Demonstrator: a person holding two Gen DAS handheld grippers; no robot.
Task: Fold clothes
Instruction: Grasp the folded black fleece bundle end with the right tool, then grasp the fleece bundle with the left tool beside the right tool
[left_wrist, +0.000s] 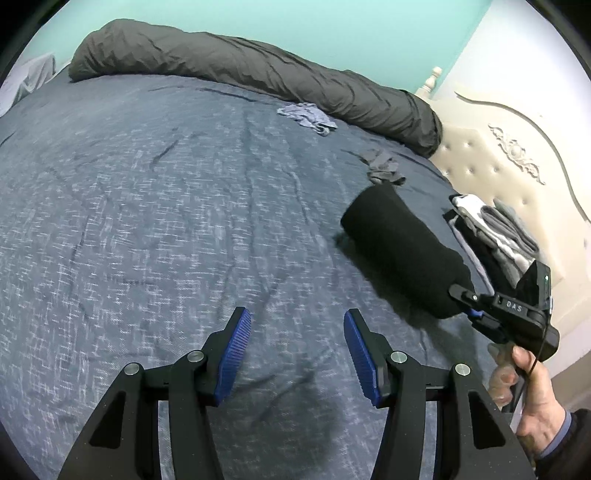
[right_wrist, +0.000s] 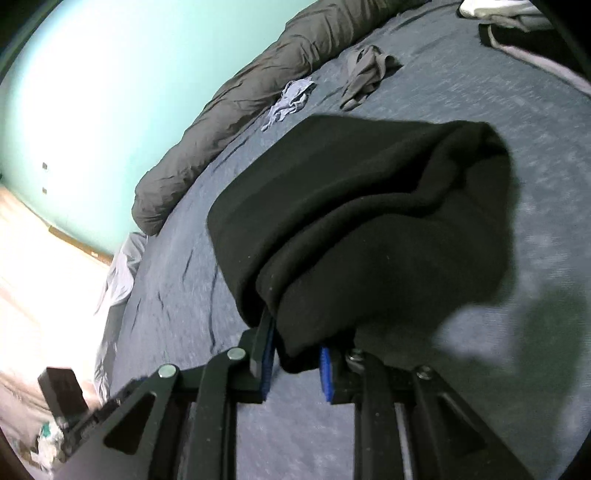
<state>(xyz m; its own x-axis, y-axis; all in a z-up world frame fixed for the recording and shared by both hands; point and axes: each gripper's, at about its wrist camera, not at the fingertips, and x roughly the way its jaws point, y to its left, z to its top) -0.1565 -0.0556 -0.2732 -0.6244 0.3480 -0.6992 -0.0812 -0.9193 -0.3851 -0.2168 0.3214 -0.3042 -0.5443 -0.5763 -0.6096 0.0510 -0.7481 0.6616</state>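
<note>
Folded black fleece garment (right_wrist: 369, 221) hangs above the blue-grey heathered bedspread (left_wrist: 147, 221), pinched at its lower edge between the blue pads of the right gripper (right_wrist: 295, 369), whose jaws are closed on the cloth. Left gripper (left_wrist: 297, 350) hovers over bare bedspread, jaws spread wide and holding nothing. Farther off lie a crumpled light-blue cloth (left_wrist: 306, 116) and a crumpled grey garment (left_wrist: 384, 168), near a long dark-grey rolled duvet (left_wrist: 240, 70). A stack of folded clothes (left_wrist: 495, 232) sits beside the cream tufted headboard (left_wrist: 498, 155).
</note>
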